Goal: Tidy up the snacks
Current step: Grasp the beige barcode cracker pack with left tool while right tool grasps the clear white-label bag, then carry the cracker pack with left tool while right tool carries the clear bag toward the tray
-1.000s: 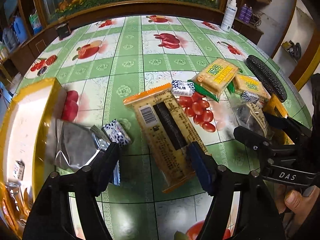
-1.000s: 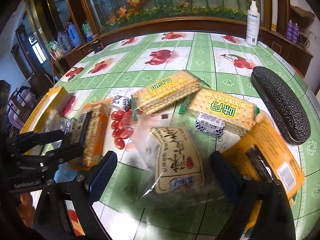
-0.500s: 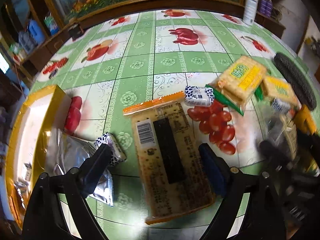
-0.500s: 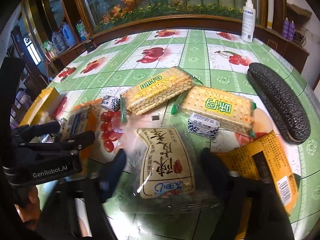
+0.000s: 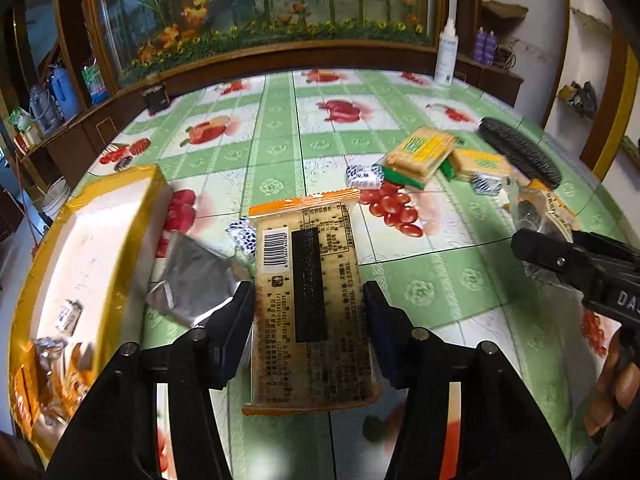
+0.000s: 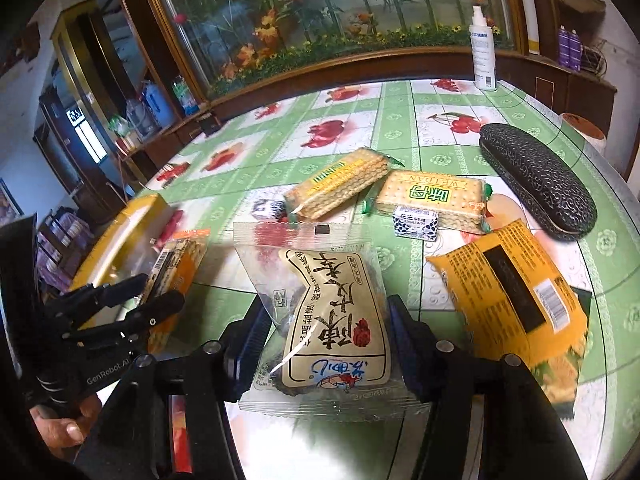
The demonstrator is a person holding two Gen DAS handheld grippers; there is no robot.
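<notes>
Snacks: my left gripper (image 5: 308, 316) has closed on the cracker pack (image 5: 310, 300), lifted beside the box (image 5: 92, 240) at the table's left edge; my right gripper (image 6: 326, 332) now pinches the clear bag (image 6: 324, 316).

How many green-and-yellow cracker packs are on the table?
2. One green-and-yellow cracker pack lies on the left; the other lies to its right, nearer the black textured case. None seem hidden.
</notes>
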